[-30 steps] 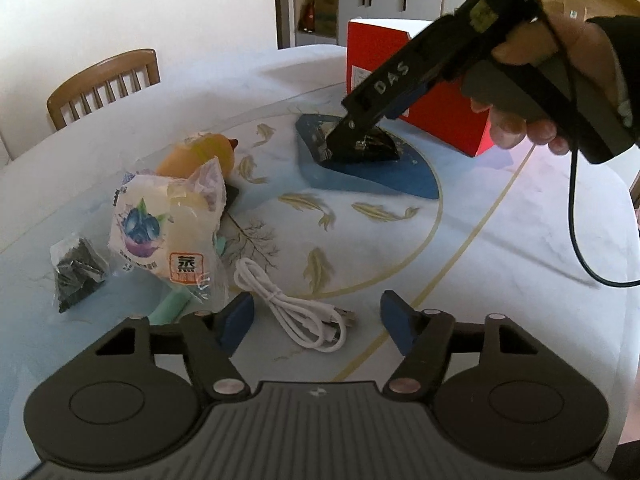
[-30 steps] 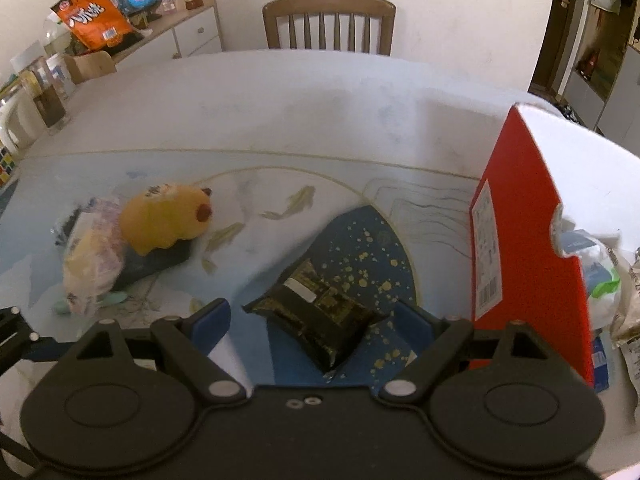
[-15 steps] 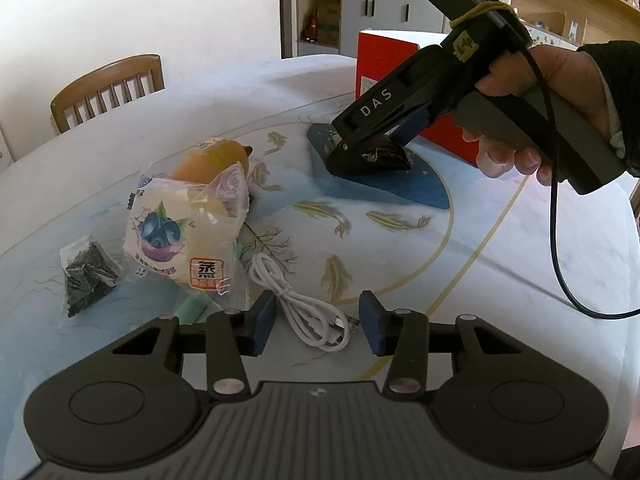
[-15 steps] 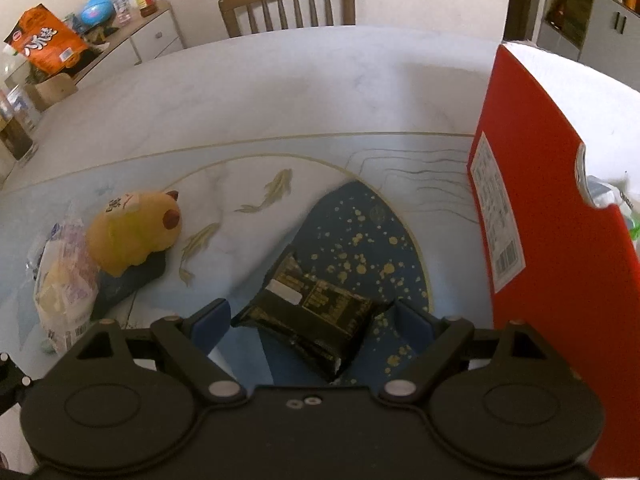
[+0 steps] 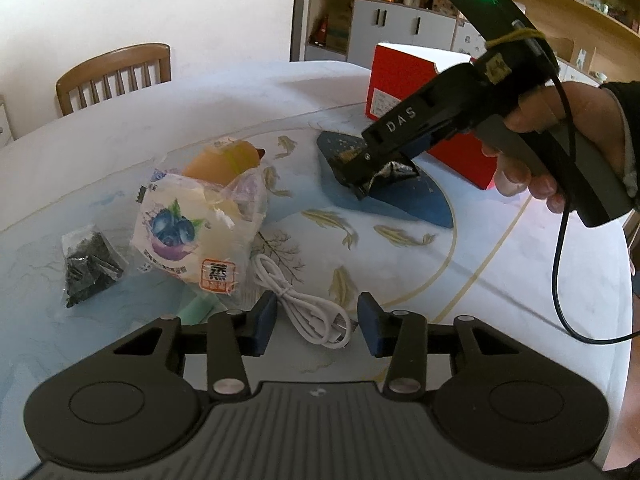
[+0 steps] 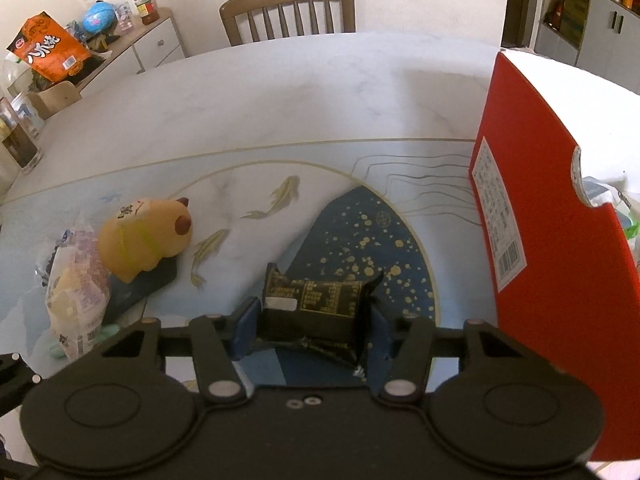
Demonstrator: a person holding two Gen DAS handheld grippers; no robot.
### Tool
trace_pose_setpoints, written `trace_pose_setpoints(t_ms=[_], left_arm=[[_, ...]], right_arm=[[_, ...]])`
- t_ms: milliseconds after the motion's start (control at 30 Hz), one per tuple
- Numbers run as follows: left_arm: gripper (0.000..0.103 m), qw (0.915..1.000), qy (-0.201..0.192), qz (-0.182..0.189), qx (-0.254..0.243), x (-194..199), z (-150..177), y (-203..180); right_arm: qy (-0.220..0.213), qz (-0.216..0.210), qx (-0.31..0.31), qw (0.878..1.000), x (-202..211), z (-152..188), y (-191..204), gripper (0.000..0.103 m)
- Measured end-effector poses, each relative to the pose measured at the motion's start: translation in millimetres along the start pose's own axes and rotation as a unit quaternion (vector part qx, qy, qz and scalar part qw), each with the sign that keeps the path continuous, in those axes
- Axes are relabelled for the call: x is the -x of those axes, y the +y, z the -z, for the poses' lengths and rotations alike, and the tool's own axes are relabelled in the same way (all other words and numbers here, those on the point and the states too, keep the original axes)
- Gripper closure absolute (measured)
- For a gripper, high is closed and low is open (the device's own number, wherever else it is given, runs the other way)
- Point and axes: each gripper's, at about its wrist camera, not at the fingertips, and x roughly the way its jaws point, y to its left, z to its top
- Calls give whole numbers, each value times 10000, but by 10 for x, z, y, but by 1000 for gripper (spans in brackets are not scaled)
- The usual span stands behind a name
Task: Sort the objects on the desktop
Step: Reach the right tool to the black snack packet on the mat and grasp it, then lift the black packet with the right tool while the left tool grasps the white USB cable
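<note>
My right gripper point(image 6: 312, 328) is shut on a black snack packet point(image 6: 316, 308) and holds it just above the dark blue patch of the table; it shows in the left wrist view point(image 5: 376, 178) too, with the packet point(image 5: 394, 171). My left gripper point(image 5: 316, 320) is open, its blue pads either side of a coiled white USB cable point(image 5: 308, 312). A blueberry bun bag point(image 5: 196, 236), a yellow plush toy point(image 5: 224, 158), a small bag of dark bits point(image 5: 88, 268) and a green item point(image 5: 198, 308) lie to the left. The red box point(image 6: 552, 280) stands at the right.
The round marble table point(image 6: 280, 96) has a wooden chair point(image 6: 288, 12) behind it. A sideboard with an orange snack bag point(image 6: 48, 52) and jars is at far left. The red box holds several packets point(image 6: 624, 208). A black cord point(image 5: 560, 272) hangs from the right gripper.
My right gripper has closed on the black packet and lifted it slightly. My left gripper narrowed, then opened wider again around the white cable.
</note>
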Motion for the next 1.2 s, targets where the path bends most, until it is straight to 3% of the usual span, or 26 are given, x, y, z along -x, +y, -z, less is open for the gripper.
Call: trace_pose_setpoints(t_ms=[1200], left_arm=[[60,9990,-428,96,30,432,-293,-232]], right_arm=[[-473,-346,47,9983,946,120,6,48]])
